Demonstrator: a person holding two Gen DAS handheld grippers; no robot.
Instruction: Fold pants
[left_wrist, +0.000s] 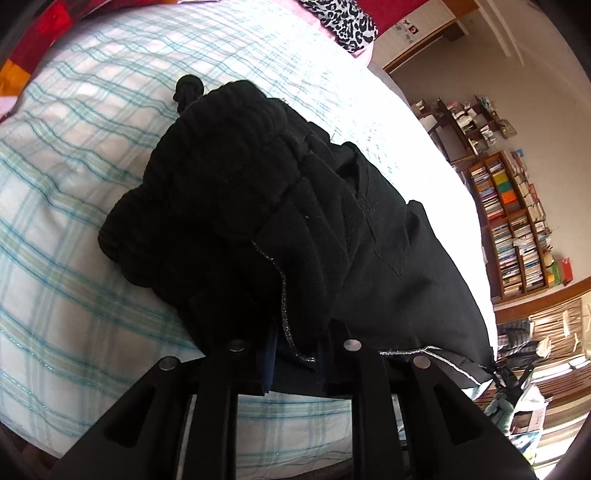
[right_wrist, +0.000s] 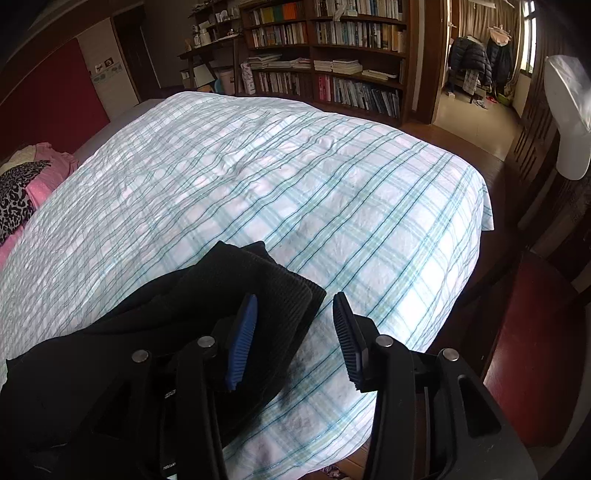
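Black pants (left_wrist: 266, 206) lie bunched on the plaid bed cover (left_wrist: 74, 184). The ribbed waistband points away from me, and a drawstring knot (left_wrist: 188, 88) pokes out beyond it. My left gripper (left_wrist: 291, 354) is shut on a fold of the pants, and cloth hides its fingertips. In the right wrist view the ribbed cuff end of the pants (right_wrist: 266, 291) rests on the bed cover (right_wrist: 295, 184). My right gripper (right_wrist: 293, 332) is open. Its left blue pad (right_wrist: 242, 343) lies over the cuff. Its right blue pad (right_wrist: 349, 339) hangs over bare cover.
Pink and leopard-print clothes (right_wrist: 22, 188) lie at the bed's left edge. Bookshelves (right_wrist: 332, 55) stand beyond the bed. A red-seated chair (right_wrist: 528, 332) is at the bed's right side. A doorway (right_wrist: 476, 74) opens to another room.
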